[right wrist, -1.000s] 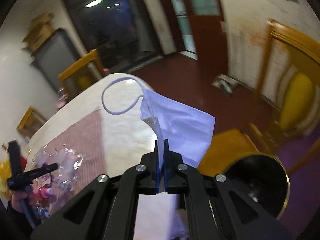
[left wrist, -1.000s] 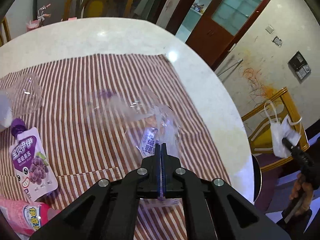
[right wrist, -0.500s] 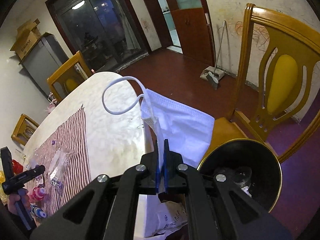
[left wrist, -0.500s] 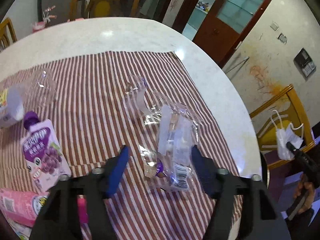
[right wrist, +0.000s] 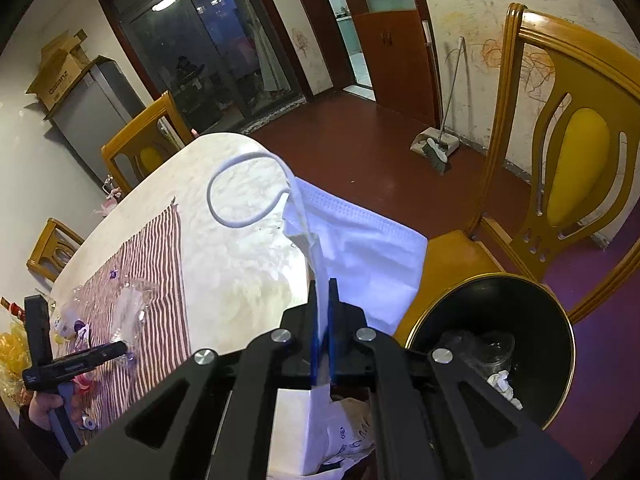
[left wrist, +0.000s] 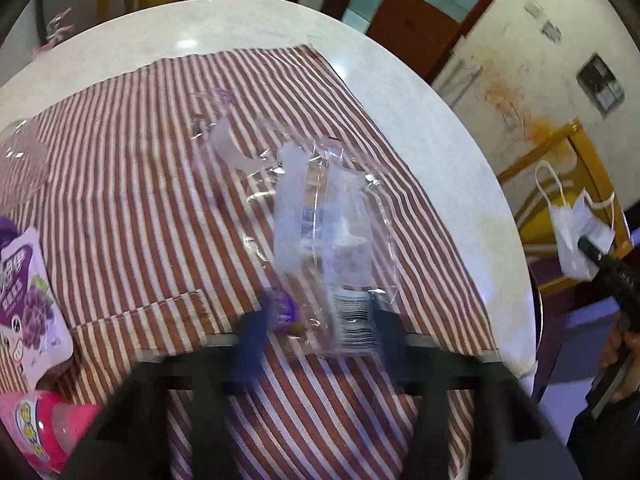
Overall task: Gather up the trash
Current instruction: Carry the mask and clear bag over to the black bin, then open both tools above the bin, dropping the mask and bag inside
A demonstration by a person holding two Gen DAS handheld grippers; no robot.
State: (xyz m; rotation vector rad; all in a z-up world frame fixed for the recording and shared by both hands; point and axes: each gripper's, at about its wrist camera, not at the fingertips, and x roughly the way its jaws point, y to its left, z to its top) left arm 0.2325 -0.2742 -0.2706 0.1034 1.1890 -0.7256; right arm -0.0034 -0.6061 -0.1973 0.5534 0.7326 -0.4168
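The right tool (right wrist: 323, 300) is pinched tight on a white pleated face mask (right wrist: 360, 248), held above the floor just off the edge of the round pale marble desk (right wrist: 240, 252); one ear loop curls upward. Below and right of it stands a black gold-rimmed waste bin (right wrist: 532, 320) holding crumpled trash, beside a yellow wooden chair (right wrist: 560, 152).

The left tool (left wrist: 316, 332) is spread wide and blurred, its fingers (left wrist: 252, 332) on either side of the near end of a crumpled clear plastic wrapper (left wrist: 320, 232) lying on the red-and-white striped cloth (left wrist: 140, 208). Whether they touch it cannot be told. A purple grape drink pouch (left wrist: 32, 300) and a pink bottle (left wrist: 44, 428) lie further left.
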